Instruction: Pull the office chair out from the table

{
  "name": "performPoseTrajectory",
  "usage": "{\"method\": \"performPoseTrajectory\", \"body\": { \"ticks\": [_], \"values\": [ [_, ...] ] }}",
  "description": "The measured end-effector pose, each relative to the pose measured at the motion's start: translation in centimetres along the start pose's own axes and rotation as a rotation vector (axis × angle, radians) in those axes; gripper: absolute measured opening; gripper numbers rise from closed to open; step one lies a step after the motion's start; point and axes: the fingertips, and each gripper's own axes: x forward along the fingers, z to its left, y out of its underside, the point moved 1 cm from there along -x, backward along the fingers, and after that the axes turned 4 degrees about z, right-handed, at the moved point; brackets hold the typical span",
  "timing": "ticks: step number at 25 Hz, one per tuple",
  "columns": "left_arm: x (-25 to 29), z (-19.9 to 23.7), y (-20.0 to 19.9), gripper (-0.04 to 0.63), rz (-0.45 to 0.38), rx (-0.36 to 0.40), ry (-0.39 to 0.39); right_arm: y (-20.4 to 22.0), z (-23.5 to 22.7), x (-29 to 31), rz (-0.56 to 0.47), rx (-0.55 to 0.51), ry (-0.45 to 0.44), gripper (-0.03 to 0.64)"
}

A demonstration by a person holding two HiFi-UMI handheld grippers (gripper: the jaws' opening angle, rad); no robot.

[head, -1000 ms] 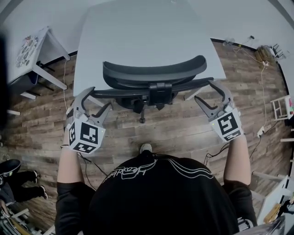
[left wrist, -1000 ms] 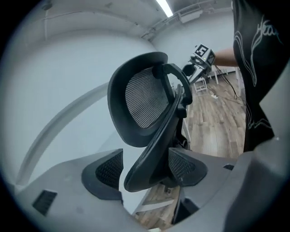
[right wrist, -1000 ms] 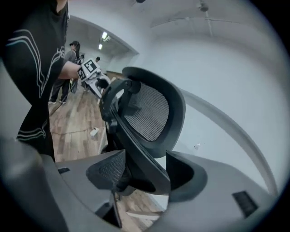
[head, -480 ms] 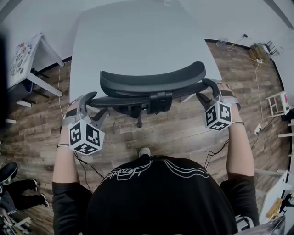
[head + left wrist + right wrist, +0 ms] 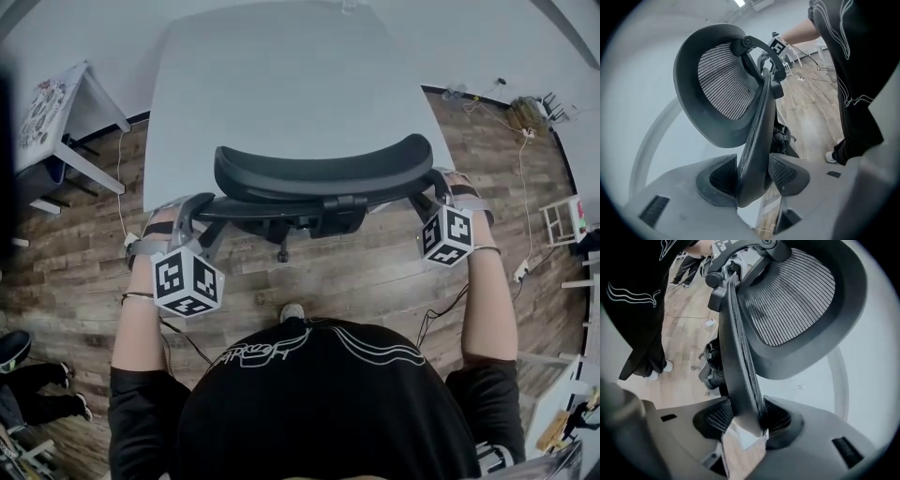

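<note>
A black mesh office chair [image 5: 323, 173] stands tucked against the white table [image 5: 281, 84], its curved headrest above the backrest bar. My left gripper [image 5: 192, 214] sits at the backrest's left end and my right gripper [image 5: 433, 189] at its right end. In the left gripper view the backrest's edge [image 5: 759, 136] runs between the jaws of the left gripper [image 5: 752, 176], which are closing, with the pads against it. In the right gripper view the right gripper [image 5: 743, 416] is also closing, and its pads press on the backrest edge [image 5: 736, 348] below the headrest [image 5: 797, 305].
A small white side table [image 5: 56, 103] stands at the left and a white rack [image 5: 567, 220] at the right on the wood floor. Cables trail along the floor at the right [image 5: 520, 272]. Another person's legs [image 5: 28, 375] show at bottom left.
Both grippers came down and in onto the two ends of the chair's backrest, rolling as they went. Their jaws narrowed from wide open to gripping the backrest edge.
</note>
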Motion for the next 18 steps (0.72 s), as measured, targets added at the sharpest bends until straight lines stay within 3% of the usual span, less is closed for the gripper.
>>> {"method": "performPoseTrajectory", "body": {
  "ticks": [9,18],
  "values": [
    [0.16,-0.03,0.15,0.201,0.03,0.009,0.011,0.15,0.19,0.16,0.127,-0.033,-0.089,0.201],
    [0.19,0.2,0.34,0.201,0.08,-0.038,0.058,0.06,-0.04,-0.22,0.106,0.016,-0.039,0.202]
  ]
}}
